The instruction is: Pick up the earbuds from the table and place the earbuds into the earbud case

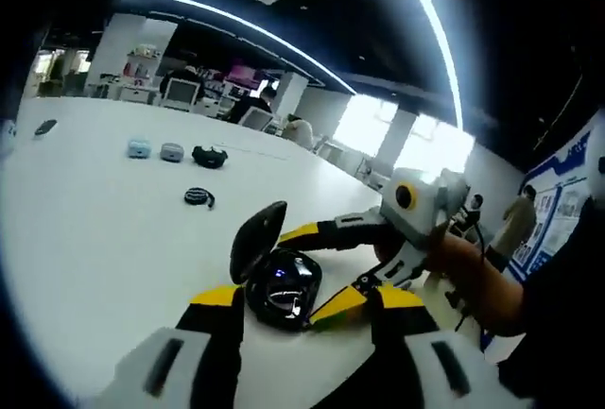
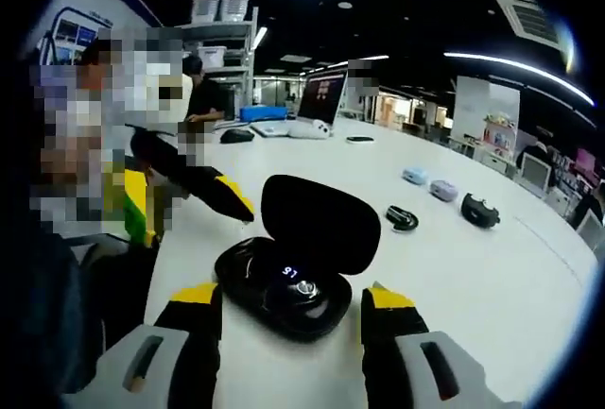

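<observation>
A glossy black earbud case (image 1: 284, 288) (image 2: 282, 294) lies open on the white table (image 1: 95, 239) (image 2: 473, 277), its lid (image 2: 319, 222) tilted up. Inside, a small lit display and one shiny round earbud (image 2: 303, 288) show. My left gripper (image 1: 295, 307) is open, with the case near its fingertips. My right gripper (image 2: 291, 307) is open too, its jaws standing either side of the case without pressing it. The right gripper (image 1: 326, 272), held by a hand (image 1: 468, 272), reaches in from the right. From the left a black-and-yellow finger of the left gripper (image 2: 213, 190) ends just beside the case.
Farther along the table lie a light-blue case (image 1: 139, 149) (image 2: 414, 176), a grey case (image 1: 171, 152) (image 2: 442, 190), a black case (image 1: 210, 156) (image 2: 479, 211) and a small black loop (image 1: 198, 196) (image 2: 402, 218). A laptop (image 2: 321, 97) and a person (image 2: 203, 93) are at the far end.
</observation>
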Demonstrator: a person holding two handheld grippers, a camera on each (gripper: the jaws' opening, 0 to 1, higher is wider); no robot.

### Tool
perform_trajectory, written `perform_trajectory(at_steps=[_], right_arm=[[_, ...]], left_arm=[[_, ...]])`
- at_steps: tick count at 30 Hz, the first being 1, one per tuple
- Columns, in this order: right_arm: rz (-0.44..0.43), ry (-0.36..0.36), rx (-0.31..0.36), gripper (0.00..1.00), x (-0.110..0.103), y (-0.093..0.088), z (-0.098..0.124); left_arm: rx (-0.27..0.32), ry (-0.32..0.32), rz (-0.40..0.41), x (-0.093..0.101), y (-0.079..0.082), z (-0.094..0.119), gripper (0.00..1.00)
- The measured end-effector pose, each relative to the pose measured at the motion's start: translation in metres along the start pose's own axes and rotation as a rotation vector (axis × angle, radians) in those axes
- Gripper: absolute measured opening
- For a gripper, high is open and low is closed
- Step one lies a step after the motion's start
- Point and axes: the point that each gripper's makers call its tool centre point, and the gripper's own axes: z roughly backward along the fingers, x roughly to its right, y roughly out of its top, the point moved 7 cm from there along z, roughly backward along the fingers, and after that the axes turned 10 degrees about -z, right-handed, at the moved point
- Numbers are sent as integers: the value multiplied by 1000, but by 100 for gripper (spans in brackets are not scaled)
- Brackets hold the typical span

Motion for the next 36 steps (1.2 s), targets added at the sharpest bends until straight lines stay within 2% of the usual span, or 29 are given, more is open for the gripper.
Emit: perform_trajectory(at_steps=[5,16,30,36], right_arm=[[-10,-4,2,54,-1,-1,-2],[-53,-88,34,44,-5,-1,2],[-76,-153,53,43,-10,-5,4],[-85,-154,61,43,-11,-4,8]], left_arm=[[-2,-19,24,-1,-6,-9,53],[21,-51,41,-12,7,-14,51],[21,-62,52,-21,10,-23,51],[25,-58,62,-24,11,-17,51]])
